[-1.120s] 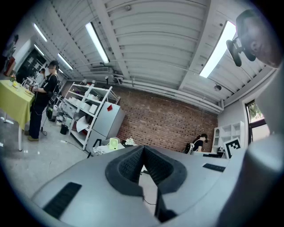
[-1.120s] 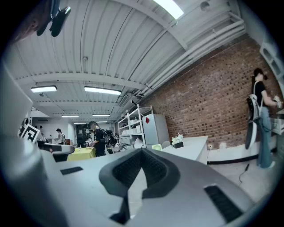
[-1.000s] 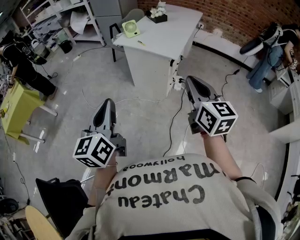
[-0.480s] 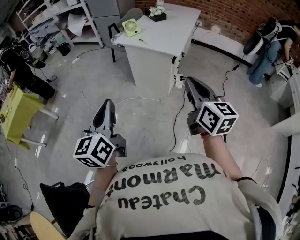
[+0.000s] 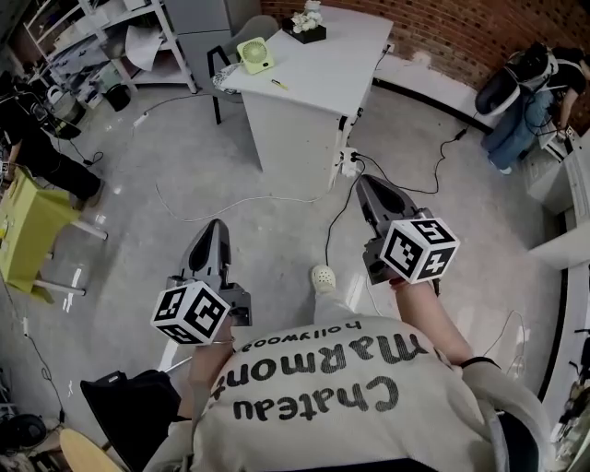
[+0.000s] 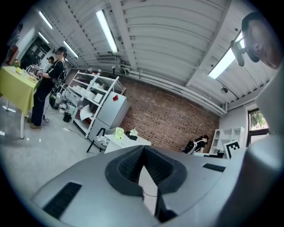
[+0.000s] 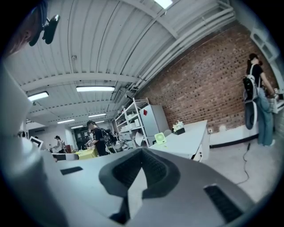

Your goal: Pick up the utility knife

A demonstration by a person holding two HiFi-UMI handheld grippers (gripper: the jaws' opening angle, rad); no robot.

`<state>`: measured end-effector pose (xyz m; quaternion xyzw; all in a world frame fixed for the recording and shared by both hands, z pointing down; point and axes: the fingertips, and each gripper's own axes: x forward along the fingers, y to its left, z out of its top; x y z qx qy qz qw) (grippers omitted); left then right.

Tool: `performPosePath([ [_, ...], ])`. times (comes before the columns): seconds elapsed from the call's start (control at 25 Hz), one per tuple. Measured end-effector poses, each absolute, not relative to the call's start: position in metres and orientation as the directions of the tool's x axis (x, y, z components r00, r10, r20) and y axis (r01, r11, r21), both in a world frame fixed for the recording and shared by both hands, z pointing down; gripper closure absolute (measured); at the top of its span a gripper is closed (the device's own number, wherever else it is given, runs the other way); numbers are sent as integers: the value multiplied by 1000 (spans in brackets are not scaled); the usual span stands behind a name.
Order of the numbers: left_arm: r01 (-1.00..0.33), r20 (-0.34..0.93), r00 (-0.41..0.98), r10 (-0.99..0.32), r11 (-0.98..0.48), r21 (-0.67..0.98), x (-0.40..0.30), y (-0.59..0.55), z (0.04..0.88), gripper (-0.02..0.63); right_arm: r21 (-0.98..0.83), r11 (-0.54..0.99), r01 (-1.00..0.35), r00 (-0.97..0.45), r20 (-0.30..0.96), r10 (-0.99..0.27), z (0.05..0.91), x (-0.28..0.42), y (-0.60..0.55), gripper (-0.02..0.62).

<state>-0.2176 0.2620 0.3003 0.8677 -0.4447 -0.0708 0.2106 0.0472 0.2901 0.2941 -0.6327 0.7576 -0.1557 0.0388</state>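
The grey floor (image 5: 277, 230) is filling most of the head view, and a white table (image 5: 336, 64) is standing on it ahead of the person, in front of a brick wall (image 5: 442, 28).

The person is holding both grippers low over the floor, pointing toward the table. The left gripper (image 5: 214, 227) is showing closed jaws with nothing between them; its own view confirms that the pads are meeting at the tip. The right gripper (image 5: 365, 182) is likewise keeping its jaws together on nothing.

A green fan (image 5: 257, 55) is standing at the table's left corner, and a box of flowers (image 5: 308, 26) is sitting at its far edge.

A thin yellow item, apparently the utility knife (image 5: 277, 85), is lying near the table's near edge, just beside the fan. It is lying well apart from both sets of jaws, ahead of them and between their lines.
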Motion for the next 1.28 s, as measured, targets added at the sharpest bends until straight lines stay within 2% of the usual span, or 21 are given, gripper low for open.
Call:
performPosePath([
  [0.6, -742, 65, 586, -808, -503, 443, -184, 151, 294, 606, -289, 175, -941, -229, 165, -959, 297, 76, 169, 592],
  [1.08, -776, 12, 530, -848, -480, 409, -142, 57, 262, 606, -272, 248, -930, -280, 84, -956, 259, 124, 60, 592],
  [1.28, -786, -1, 504, -864, -459, 415, -123, 26, 270, 606, -265, 274, -924, -306, 88, -948, 266, 142, 24, 592],
])
